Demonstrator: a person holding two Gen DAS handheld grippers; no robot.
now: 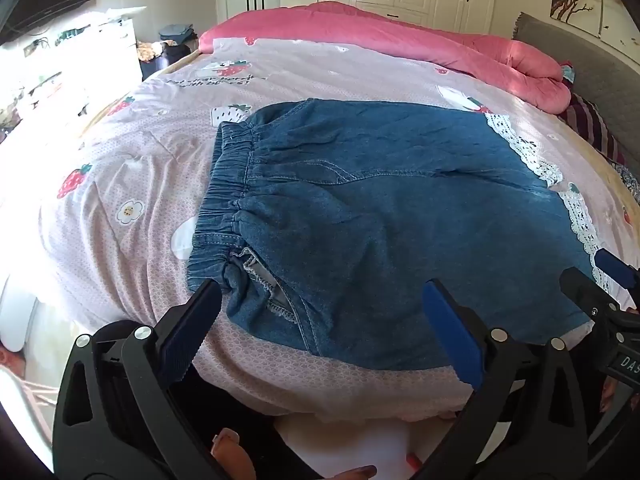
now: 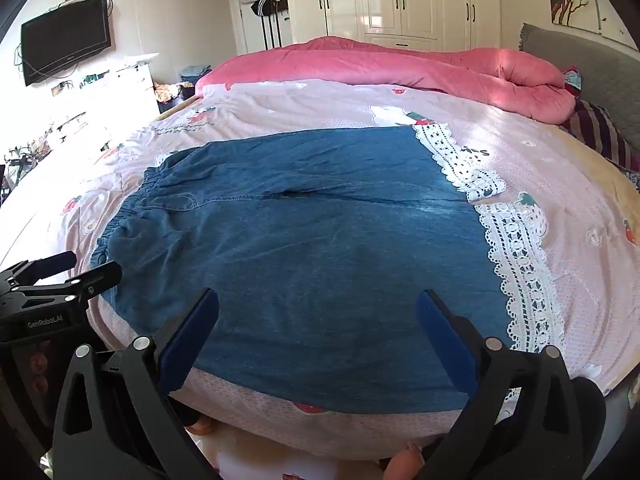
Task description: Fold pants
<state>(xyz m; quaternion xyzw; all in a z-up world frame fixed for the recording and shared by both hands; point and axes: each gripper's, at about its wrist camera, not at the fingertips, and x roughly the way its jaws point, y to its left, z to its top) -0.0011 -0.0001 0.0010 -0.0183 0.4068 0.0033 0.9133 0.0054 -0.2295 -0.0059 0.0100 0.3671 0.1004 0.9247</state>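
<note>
Blue denim pants with an elastic waistband on the left and white lace hems on the right lie flat on the bed. My left gripper hovers open over the near waistband corner, nothing between its blue pads. Over the near leg edge my right gripper stands open and holds nothing. Each gripper shows at the edge of the other's view: the right gripper and the left gripper.
The bed carries a pink strawberry-print sheet, with a rolled pink quilt along its far side. A grey headboard and striped pillow are at the right. White wardrobes, a wall television and a cluttered white dresser stand beyond.
</note>
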